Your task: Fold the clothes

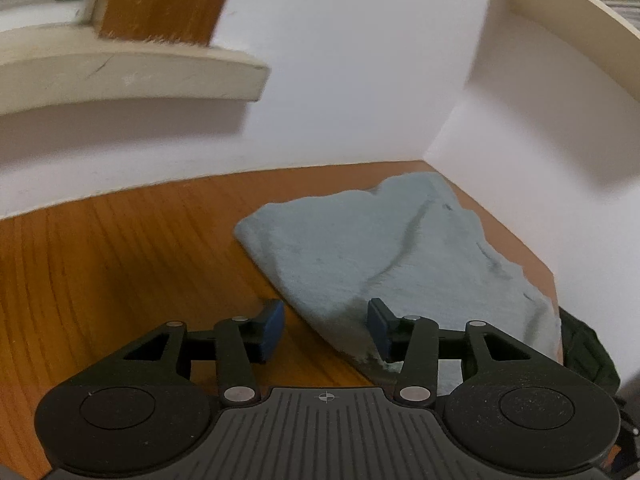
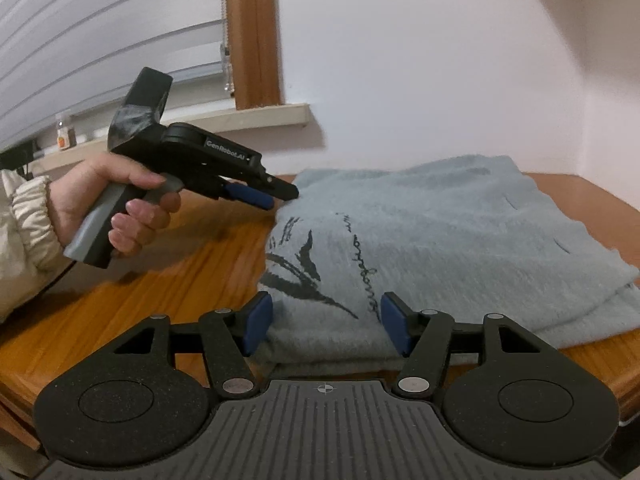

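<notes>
Folded light-blue fuzzy sweater (image 2: 440,240) lies on the wooden bench (image 2: 168,288), pushed toward the corner where two white walls (image 1: 352,72) meet. Several layers are stacked; the edges show as steps on the right side in the right wrist view. A black brush-style graphic with a line of script (image 2: 320,268) faces up on the top layer, near the front edge.

Right tool (image 2: 326,322) — jaws apart, blue pads (image 2: 256,322) on either side of the sweater's near edge. The fabric sits between the pads; contact on either pad cannot be confirmed.

Left tool (image 1: 326,330) — jaws apart in its own view. Its right-side pad overlaps the near corner of the sweater; its left-side pad (image 1: 272,330) is over bare bench. In the right wrist view the left tool's tip is at the sweater's far-left edge, touching or just beside the fabric — cannot tell which. The person's hand (image 2: 120,208) grips its grey handle, with a cream elastic-cuffed sleeve (image 2: 28,232) at the wrist.

Background: window sill (image 2: 224,120) with wooden frame (image 2: 252,32), white blinds (image 2: 100,40), and a small jar (image 2: 65,131) on the sill.
</notes>
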`<state>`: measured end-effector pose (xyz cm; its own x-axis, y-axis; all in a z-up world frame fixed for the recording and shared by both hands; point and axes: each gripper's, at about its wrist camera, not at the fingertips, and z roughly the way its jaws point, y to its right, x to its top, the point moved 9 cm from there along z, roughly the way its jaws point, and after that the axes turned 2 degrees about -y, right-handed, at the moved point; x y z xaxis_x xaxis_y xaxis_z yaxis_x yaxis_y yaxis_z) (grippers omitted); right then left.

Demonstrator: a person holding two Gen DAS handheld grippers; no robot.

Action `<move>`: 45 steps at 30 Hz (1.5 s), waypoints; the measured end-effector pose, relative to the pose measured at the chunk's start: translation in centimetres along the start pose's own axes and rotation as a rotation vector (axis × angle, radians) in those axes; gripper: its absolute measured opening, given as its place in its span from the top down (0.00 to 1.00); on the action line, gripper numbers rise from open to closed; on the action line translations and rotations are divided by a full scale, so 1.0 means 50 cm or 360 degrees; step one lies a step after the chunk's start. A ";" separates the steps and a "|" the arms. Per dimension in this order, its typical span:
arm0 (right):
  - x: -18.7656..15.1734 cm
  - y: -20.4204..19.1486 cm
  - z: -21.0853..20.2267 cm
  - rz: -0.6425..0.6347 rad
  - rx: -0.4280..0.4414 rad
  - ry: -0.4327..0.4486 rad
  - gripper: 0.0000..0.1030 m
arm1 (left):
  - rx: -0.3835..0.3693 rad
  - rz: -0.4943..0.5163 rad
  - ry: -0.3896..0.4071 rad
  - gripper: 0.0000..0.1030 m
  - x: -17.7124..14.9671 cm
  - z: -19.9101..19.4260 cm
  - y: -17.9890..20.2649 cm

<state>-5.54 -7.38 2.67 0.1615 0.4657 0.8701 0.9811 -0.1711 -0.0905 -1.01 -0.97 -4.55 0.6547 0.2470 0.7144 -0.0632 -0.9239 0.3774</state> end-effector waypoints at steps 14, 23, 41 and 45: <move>-0.019 -0.033 -0.011 0.0127 -0.0137 -0.0035 0.41 | -0.0090 0.0455 0.0111 0.50 -0.011 -0.004 0.133; -0.027 -0.043 -0.009 0.0234 -0.0166 -0.0035 0.41 | -0.0175 0.0407 0.0031 0.50 -0.023 0.028 0.129; -0.020 -0.055 0.018 0.0223 -0.0186 0.0058 0.85 | -0.0144 0.0577 0.0031 0.51 -0.043 0.039 0.157; -0.013 -0.063 0.001 0.0086 -0.0190 0.0013 0.93 | -0.0097 0.0574 0.0026 0.53 -0.039 0.043 0.154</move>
<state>-8.75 -7.10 2.38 0.2126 0.4460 0.8694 0.9511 -0.2984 -0.0795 -1.16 -9.21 -4.32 0.5700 -0.0864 0.8171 -0.3328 -0.9335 0.1334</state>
